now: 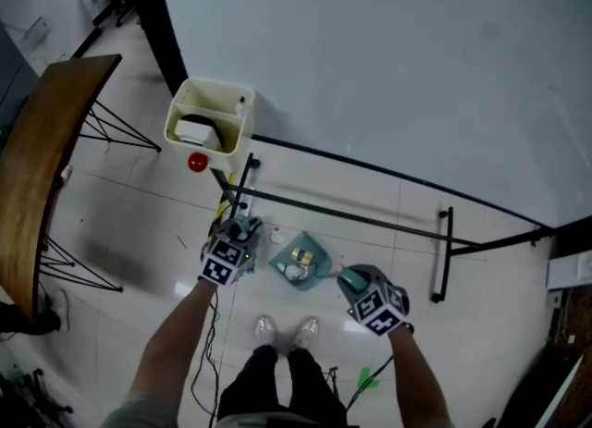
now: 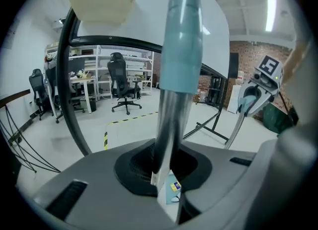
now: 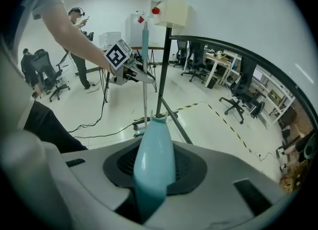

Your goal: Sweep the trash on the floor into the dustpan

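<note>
Both forearms (image 1: pixel 176 343) extend forward and downward. The left gripper (image 1: pixel 237 232) clamps narrowly on a silver metal broom pole (image 2: pixel 168 124). The right gripper (image 1: pixel 355 280) clamps a pale-blue plastic dustpan handle (image 3: pixel 149 169).

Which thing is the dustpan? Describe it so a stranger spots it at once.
Start at the big whiteboard's black floor frame. Between it and the person's shoes lies the dustpan. It is the only teal tray on the pale floor, with scraps inside.
</note>
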### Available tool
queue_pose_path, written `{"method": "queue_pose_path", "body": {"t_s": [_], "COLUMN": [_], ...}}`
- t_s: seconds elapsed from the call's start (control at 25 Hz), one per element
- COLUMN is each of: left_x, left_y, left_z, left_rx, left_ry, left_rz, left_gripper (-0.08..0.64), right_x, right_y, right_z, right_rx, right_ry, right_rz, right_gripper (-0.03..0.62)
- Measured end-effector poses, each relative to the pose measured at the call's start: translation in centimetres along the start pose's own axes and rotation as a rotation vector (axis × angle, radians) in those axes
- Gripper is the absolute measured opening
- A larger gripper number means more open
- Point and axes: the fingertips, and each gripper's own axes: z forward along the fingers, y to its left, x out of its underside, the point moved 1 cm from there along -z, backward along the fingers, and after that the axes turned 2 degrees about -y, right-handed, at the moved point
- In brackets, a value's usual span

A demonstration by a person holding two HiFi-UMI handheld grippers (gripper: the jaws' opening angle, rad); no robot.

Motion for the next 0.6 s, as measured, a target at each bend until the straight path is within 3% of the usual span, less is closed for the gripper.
{"method": "queue_pose_path", "body": {"t_s": [0.24, 0.6], "left_x": [1.3, 2.5], "left_y": [0.0, -4.4], "left_z": [3.6, 5.8], "left_rx": [0.043, 0.184], "left_ry": [0.031, 0.089], "left_rz": [0.022, 0.004], "left_gripper": [0.052, 0.057], "right_x": [0.3, 1.2], "right_y": [-0.3, -0.2], "right_z": [0.1, 0.0], "right_rx": [-0.012, -0.012], "right_ry": [0.003, -0.001], "right_rz": [0.016, 0.049], "right_gripper": [0.100, 0.100]}}
